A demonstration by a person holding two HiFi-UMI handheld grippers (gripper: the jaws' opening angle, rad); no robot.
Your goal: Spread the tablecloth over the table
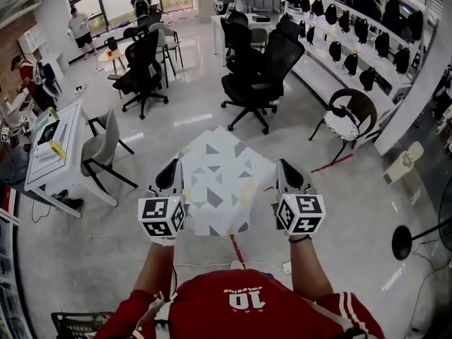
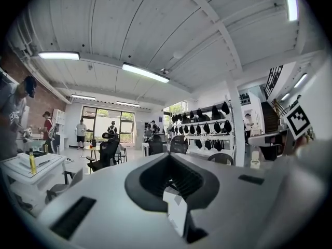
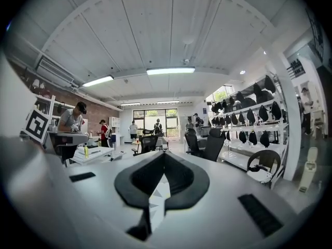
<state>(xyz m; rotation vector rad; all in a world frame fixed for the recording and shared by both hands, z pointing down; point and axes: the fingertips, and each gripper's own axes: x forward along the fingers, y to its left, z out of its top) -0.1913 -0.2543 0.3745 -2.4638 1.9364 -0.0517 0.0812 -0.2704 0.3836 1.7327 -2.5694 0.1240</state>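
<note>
Clamped tight, both claws: L gripper (image 1: 170, 175) and R gripper (image 1: 285, 175), side by side, pointing fwd. Above pale floor (image 1: 183, 253), short of black office chair (image 1: 256, 83), pinching near corners of white tablecloth (image 1: 224, 182) w/ grey triangles, stretched out betw. them in mid-air.

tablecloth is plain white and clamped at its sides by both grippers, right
Not plain: the head view shows the tablecloth white with grey triangles. The rest holds: the left gripper and the right gripper are both shut on it.
</note>
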